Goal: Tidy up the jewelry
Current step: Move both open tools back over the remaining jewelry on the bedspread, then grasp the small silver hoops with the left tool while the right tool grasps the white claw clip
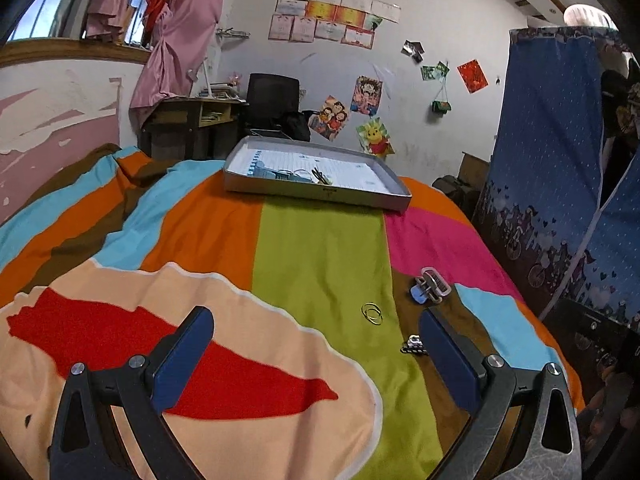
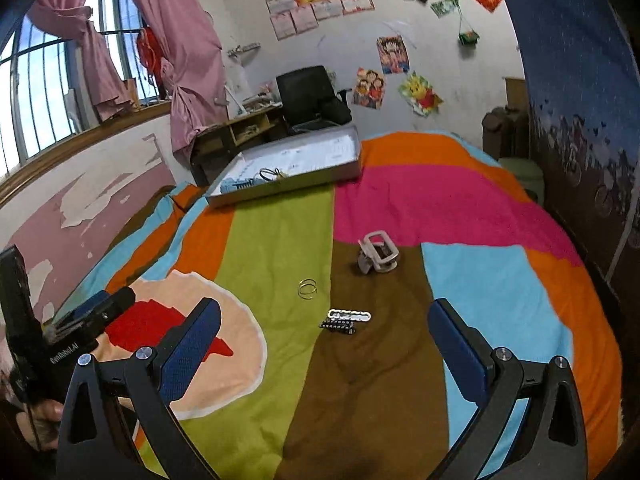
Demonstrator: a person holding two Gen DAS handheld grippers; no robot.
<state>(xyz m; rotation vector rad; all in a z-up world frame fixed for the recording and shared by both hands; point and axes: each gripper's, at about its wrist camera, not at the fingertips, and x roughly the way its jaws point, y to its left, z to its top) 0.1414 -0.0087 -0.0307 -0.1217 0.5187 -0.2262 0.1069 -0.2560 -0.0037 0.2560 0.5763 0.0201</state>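
Jewelry lies scattered on a bed (image 2: 400, 200) covered by a blanket of bright colour blocks, and more sits in a shallow grey tray (image 1: 320, 194) at the far edge of the bed, near a desk (image 2: 240, 132) and a black chair (image 2: 306, 94). On the brown patch a pale hair claw (image 2: 376, 256) stands nearest the tray side; a pair of thin gold hoops (image 2: 307, 289) lies on the green stripe to its left, apart from it. Closer to the near edge, a white hair clip (image 2: 349, 315) and a dark beaded clip (image 2: 338, 325) lie side by side, touching or nearly so.

Both grippers hover low over the near part of the bed, pointing toward the tray. The left gripper (image 1: 316, 332) has its jaws spread wide and holds nothing; its right finger (image 1: 448, 356) is just beside the two clips. The right gripper (image 2: 326, 328) is likewise spread wide and empty, with the two clips between its fingertips in its own view. Bare blanket lies between the loose pieces and the tray. A blue curtain (image 1: 560, 180) hangs along the bed's right edge.
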